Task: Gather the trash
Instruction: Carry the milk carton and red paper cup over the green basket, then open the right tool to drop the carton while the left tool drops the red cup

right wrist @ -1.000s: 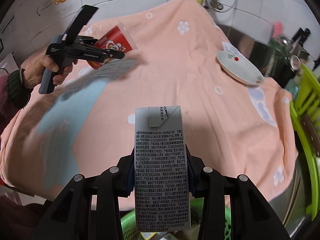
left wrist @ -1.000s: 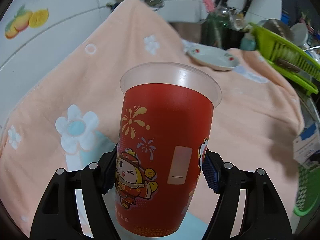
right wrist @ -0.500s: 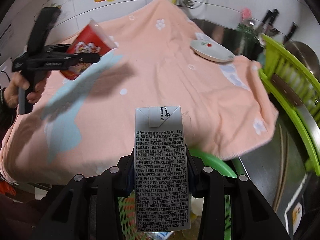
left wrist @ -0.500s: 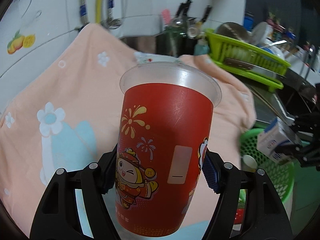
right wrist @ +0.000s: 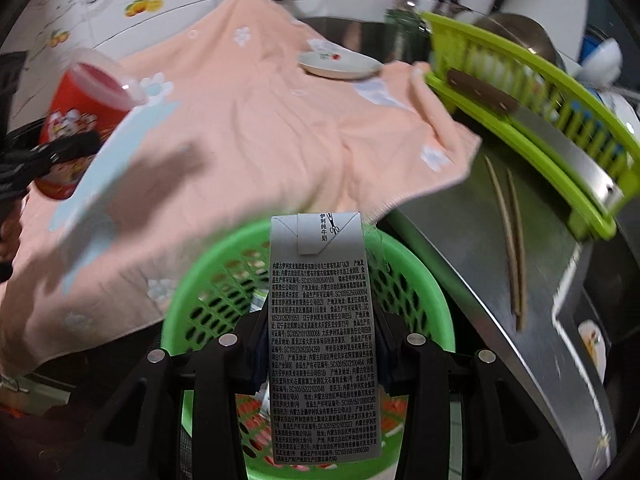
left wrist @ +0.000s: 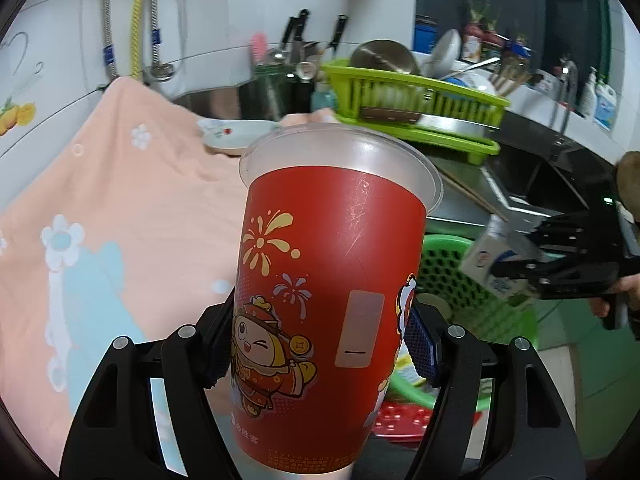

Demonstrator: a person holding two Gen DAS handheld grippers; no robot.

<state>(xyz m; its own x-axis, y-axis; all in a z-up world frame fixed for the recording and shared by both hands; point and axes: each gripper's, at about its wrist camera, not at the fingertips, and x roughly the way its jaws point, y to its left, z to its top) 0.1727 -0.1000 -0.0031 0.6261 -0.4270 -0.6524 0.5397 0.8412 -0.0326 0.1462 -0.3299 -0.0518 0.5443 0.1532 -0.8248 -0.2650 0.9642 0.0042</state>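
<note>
My left gripper (left wrist: 320, 344) is shut on a red plastic cup (left wrist: 328, 304) with a cartoon print, held upright in the air. The cup also shows at the left of the right wrist view (right wrist: 80, 120). My right gripper (right wrist: 322, 344) is shut on a grey milk carton (right wrist: 322, 340) and holds it right above the green mesh trash basket (right wrist: 416, 280). In the left wrist view the basket (left wrist: 452, 276) is to the right of the cup, with the right gripper (left wrist: 520, 276) and carton (left wrist: 492, 260) over it.
A peach towel (right wrist: 260, 128) covers the counter, with a white plate (right wrist: 340, 64) at its far end. A lime green dish rack (right wrist: 540, 120) sits on the steel drainboard, with two chopsticks (right wrist: 512, 240) beside it. The basket holds some trash.
Both grippers have swung right, off the towel toward the basket. The carton has gone from above the towel's edge to over the basket. The cup now faces the basket.
</note>
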